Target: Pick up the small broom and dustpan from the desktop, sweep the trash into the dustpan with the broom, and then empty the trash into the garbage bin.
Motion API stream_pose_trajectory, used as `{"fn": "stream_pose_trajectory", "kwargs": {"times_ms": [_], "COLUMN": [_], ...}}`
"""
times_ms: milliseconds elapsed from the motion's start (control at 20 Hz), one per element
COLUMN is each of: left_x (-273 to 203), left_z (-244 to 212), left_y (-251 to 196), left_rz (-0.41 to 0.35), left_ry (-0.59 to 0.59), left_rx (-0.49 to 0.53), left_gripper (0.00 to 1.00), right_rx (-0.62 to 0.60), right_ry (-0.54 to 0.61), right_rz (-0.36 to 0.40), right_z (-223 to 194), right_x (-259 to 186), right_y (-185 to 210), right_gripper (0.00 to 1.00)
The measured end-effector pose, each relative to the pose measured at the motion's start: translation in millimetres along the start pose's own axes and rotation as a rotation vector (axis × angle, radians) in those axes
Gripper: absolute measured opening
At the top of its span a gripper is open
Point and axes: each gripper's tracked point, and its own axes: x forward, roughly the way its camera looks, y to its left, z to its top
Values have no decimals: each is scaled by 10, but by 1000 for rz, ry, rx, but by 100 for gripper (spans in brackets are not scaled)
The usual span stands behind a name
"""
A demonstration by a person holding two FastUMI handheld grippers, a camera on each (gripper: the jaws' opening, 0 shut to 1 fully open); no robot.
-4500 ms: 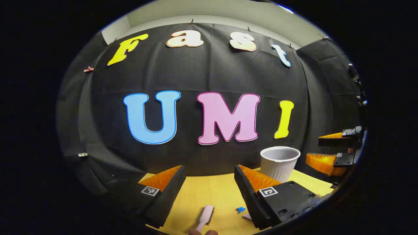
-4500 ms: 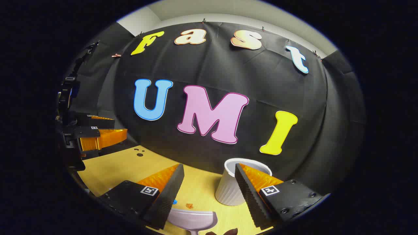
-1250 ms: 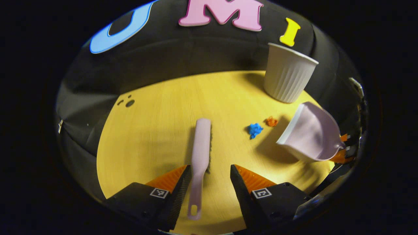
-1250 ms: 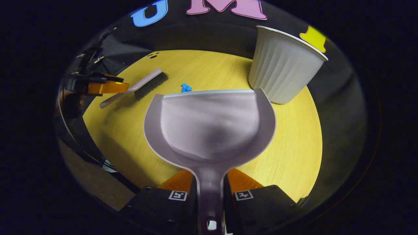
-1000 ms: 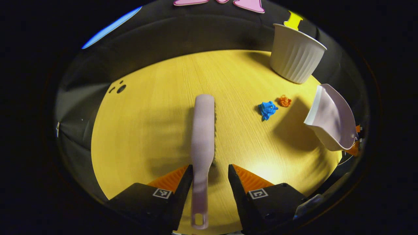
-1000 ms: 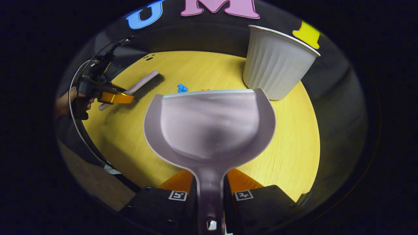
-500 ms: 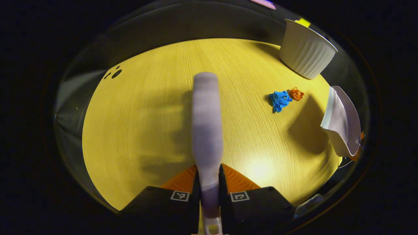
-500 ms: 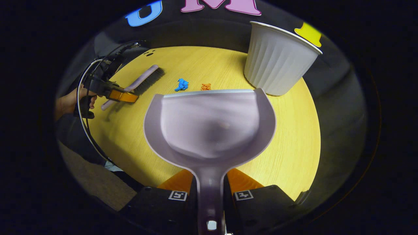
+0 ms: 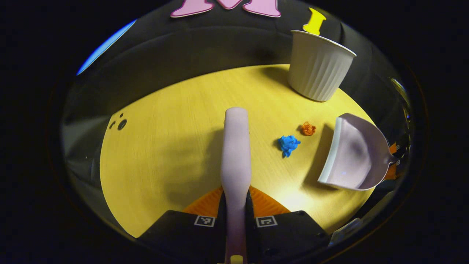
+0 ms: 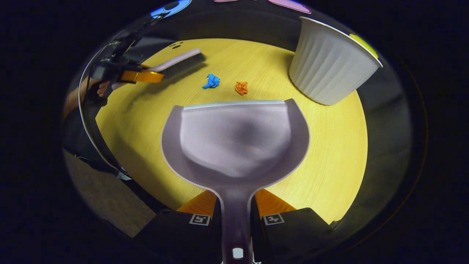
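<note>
Left tongs [image 9: 235, 205]: pinching one broom [image 9: 236, 146]
Right tongs [image 10: 236, 209]: pinching one dustpan [image 10: 234, 143]
Table [image 9: 165, 146]: two scraps [image 9: 288, 143], one bin [image 9: 318, 68]

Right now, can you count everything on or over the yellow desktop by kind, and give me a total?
Broom: 1
Dustpan: 1
Garbage bin: 1
Trash scraps: 2, one blue and one orange
Total: 5
</note>
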Motion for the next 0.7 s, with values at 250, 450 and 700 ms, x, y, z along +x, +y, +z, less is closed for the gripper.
{"fn": "stream_pose_trajectory", "kwargs": {"times_ms": [250, 450, 700], "left_x": [250, 456, 521], "left_z": [202, 226, 170], "left_y": [-173, -398, -888], "left_rz": [-34, -95, -260], "left_ry": [10, 44, 81], "left_rx": [109, 185, 262], "left_gripper": [26, 26, 26], "right_rx": [-2, -6, -8], "right_ry": [42, 72, 79], "right_rz": [17, 35, 42], "right_z": [31, 32, 46], "right_x": [108, 181, 211], "right_y": [12, 20, -5], "right_gripper": [42, 34, 38]}}
